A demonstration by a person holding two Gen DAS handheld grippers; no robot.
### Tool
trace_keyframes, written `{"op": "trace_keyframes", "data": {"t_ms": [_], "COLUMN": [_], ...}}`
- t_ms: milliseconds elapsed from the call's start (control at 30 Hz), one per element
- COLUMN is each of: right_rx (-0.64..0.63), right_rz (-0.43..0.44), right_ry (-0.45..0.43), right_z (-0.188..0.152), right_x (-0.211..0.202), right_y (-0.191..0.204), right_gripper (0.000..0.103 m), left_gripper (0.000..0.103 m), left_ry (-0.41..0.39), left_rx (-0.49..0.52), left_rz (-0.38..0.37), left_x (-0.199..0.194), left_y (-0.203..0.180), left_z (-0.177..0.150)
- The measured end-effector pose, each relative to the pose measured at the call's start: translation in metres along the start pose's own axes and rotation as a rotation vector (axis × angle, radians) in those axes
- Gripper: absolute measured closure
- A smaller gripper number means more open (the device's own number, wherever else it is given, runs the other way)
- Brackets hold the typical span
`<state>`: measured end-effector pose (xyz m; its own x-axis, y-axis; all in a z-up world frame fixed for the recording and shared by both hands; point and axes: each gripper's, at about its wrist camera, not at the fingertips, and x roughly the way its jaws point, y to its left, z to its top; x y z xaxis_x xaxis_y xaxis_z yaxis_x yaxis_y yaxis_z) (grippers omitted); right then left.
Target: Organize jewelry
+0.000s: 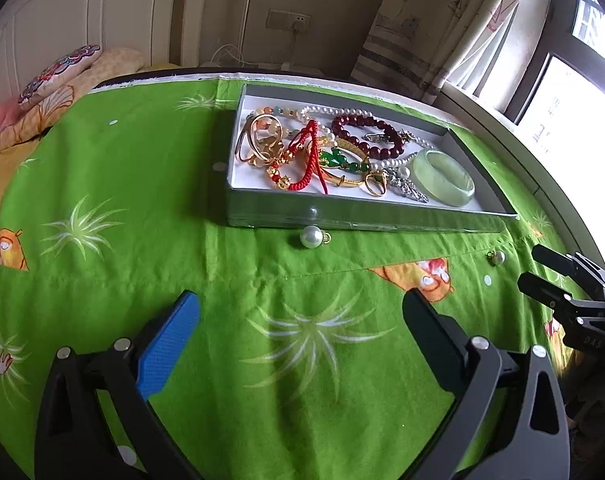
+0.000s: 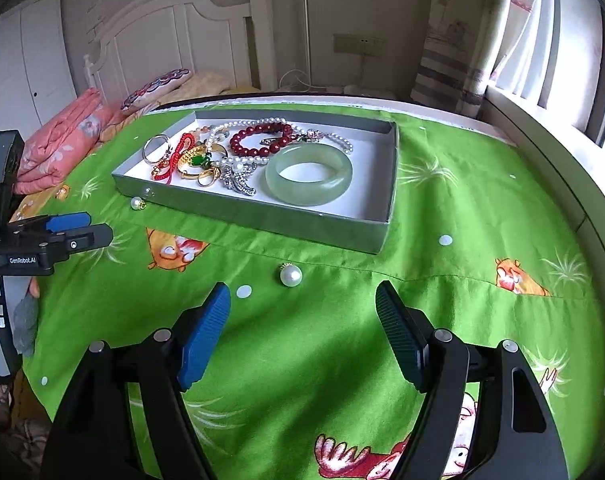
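A shallow grey tray (image 1: 342,222) (image 2: 262,216) with a white floor sits on the green cloth. It holds a pale green jade bangle (image 1: 444,178) (image 2: 308,176), a dark red bead bracelet (image 1: 366,136) (image 2: 258,140), pearl strands, gold rings and red cord. Two loose pearl earrings lie on the cloth in front of the tray: one (image 1: 311,237) (image 2: 136,203) to the left, one (image 1: 496,258) (image 2: 290,275) to the right. My left gripper (image 1: 300,316) is open and empty, short of the left pearl. My right gripper (image 2: 302,304) is open and empty, just short of the right pearl.
The green printed cloth (image 1: 142,200) covers a round table. Folded pink bedding (image 2: 62,148) and pillows lie at the left. A white headboard, a wall socket and a curtained window stand behind. Each gripper shows at the edge of the other's view.
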<state>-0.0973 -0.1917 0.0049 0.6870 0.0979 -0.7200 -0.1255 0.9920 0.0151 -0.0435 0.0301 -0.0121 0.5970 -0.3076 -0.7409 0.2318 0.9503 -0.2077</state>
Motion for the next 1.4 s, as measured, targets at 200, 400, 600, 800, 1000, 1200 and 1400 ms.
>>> {"op": "trace_keyframes", "data": {"t_ms": [200,400,600,800,1000,1200,1400], "right_rx": [-0.089,-0.123,-0.111,-0.105,-0.100,-0.111,-0.129], "right_rz": [-0.034,-0.015,0.011,0.036,0.049,0.052,0.046], "right_ry": [0.011,0.047,0.070,0.082,0.090,0.087,0.083], "right_z": [0.014,0.017,0.012,0.010,0.012,0.012,0.009], "right_x": [0.006,0.022,0.028,0.029,0.033,0.033,0.030], "right_y": [0.013,0.018,0.015,0.013,0.012,0.014,0.018], "right_gripper": [0.031,0.037,0.047,0.056,0.063,0.076,0.088], "left_gripper": [0.003,0.003,0.003,0.003,0.003,0.003,0.011], "left_ry": [0.000,0.001,0.004,0.005,0.014,0.034,0.045], "left_rx": [0.000,0.001,0.009,0.012,0.029,0.099,0.149], "left_rz": [-0.001,0.002,0.012,0.017,0.032,0.064,0.102], "left_x": [0.000,0.000,0.000,0.001,0.002,0.003,0.011], "left_y": [0.000,-0.001,-0.002,-0.003,-0.007,-0.022,-0.036], "left_z": [0.000,0.000,0.000,0.000,0.000,0.002,0.012]}}
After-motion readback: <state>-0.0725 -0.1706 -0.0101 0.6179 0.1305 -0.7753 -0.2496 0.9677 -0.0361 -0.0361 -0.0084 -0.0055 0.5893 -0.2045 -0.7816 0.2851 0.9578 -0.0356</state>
